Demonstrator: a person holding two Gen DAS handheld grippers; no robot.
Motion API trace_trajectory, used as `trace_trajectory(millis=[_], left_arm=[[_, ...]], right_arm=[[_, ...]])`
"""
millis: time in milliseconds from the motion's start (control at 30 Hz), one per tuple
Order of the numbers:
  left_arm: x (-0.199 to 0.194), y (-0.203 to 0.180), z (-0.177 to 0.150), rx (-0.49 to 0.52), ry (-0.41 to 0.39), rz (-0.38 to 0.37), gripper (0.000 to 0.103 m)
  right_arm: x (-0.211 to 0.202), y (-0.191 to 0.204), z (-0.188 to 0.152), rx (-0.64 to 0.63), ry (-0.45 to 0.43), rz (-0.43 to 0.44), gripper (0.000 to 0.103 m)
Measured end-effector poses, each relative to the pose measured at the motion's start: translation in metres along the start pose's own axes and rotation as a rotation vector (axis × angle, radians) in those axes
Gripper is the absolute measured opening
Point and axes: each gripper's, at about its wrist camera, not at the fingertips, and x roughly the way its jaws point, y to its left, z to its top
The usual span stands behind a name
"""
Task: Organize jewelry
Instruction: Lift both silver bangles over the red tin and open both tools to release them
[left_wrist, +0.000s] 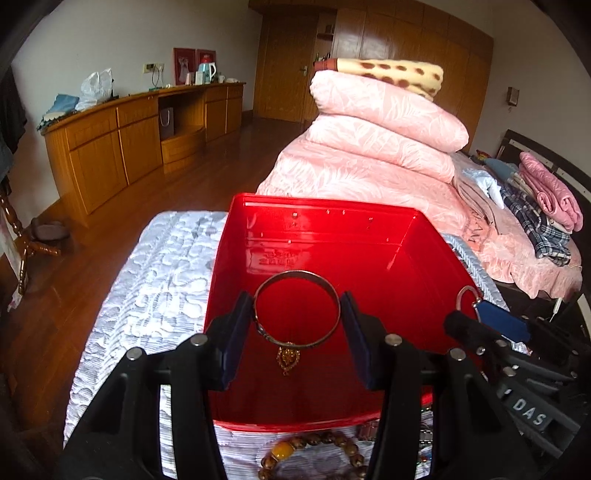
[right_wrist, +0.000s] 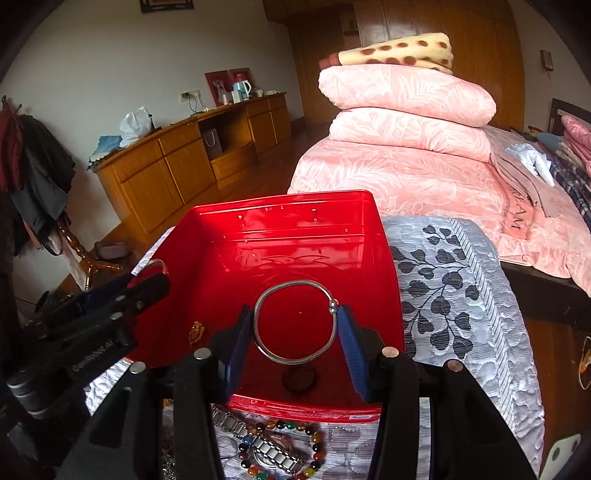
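Both grippers are over the open red box (left_wrist: 402, 295), each one pinching a metal ring between its blue pads. Left gripper (left_wrist: 297, 317) has its jaws partway closed on a dull bangle (left_wrist: 258, 295), which lies flat between the fingers, pressed by both pads; a small gold pendant (left_wrist: 288, 358) hangs from the bangle's near edge above the box floor. Right gripper (right_wrist: 295, 326) is closed about as far on a silver bracelet (right_wrist: 295, 284), a thin hoop with a small bead clasp next to the right-hand pad; it too is held over the inside of the box, and a dark round shape lies on the box floor just below it. In the left wrist view the right gripper shows at the box's right rim; in the right wrist view the left gripper shows at the left rim. The box rests on a grey quilted cover (right_wrist: 461, 288). On the cover just before the box's near wall lie a brown bead bracelet (left_wrist: 314, 443), a multicolored bead bracelet (right_wrist: 306, 432) and a metal-link watch (right_wrist: 273, 454).
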Motion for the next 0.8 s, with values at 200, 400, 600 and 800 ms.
trace_trajectory(millis=[200, 400, 600, 800], left_arm=[[0.002, 0.001, -0.001, 0.009, -0.002, 0.006, 0.061], [-0.015, 0.003, -0.001, 0.013, -0.043, 0.016, 0.067], [-0.054, 0.010, -0.011, 0.007, -0.109, 0.028, 0.082], [-0.102, 0.022, -0.041, 0.009, -0.171, 0.061, 0.089]], right_arm=[[-0.001, -0.002, 0.000, 0.007, -0.014, -0.001, 0.049], [-0.009, -0.008, -0.003, 0.029, -0.030, 0.007, 0.049], [-0.036, -0.009, -0.020, 0.053, -0.066, 0.018, 0.054], [-0.069, -0.007, -0.061, 0.056, -0.073, 0.048, 0.058]])
